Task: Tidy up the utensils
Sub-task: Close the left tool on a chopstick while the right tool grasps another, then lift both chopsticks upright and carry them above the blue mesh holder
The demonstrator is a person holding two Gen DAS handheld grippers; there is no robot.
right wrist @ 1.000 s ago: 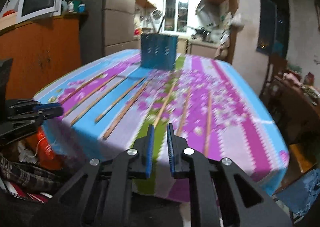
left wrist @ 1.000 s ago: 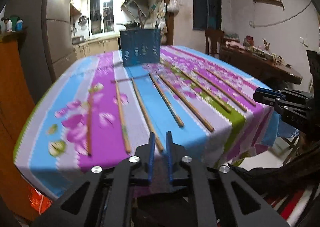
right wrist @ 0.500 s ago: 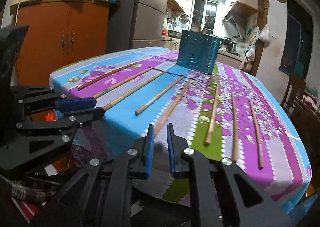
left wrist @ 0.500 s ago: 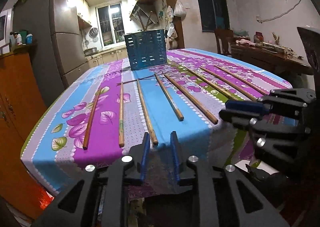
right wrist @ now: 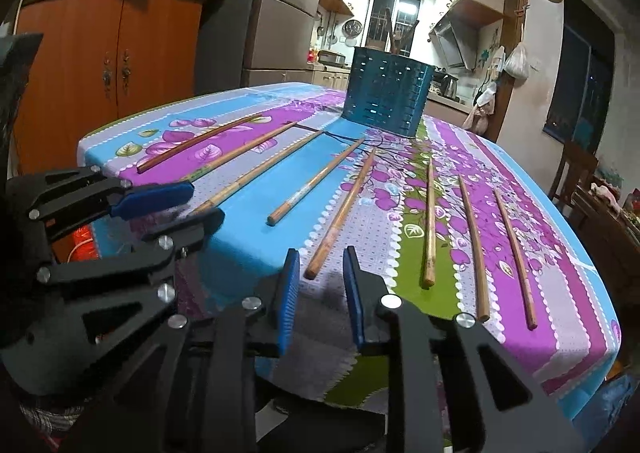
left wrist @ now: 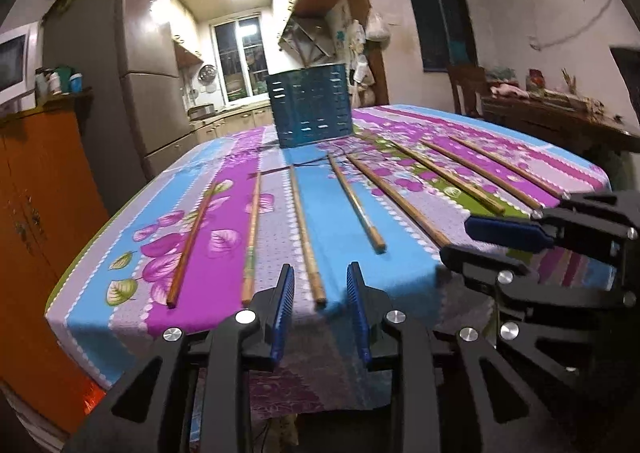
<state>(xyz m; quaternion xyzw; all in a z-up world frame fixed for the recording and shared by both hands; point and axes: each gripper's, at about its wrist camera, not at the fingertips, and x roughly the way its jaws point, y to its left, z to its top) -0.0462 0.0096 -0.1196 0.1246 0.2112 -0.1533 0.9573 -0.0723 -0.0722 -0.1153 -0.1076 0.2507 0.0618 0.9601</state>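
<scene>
left tool (left wrist: 320, 285): jaws opening, empty, tilted down at tabletop (left wrist: 400, 213) edge | right tool (right wrist: 320, 267): opening, empty, beside chopsticks (right wrist: 340, 213)

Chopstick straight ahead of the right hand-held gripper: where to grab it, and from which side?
Grip the near, thick end of the chopstick, coming from the table's near edge. It lies flat and lengthwise, pointing toward the blue basket, its butt closest to the right hand-held gripper, whose opening jaws already straddle its line, nothing between them.
</scene>
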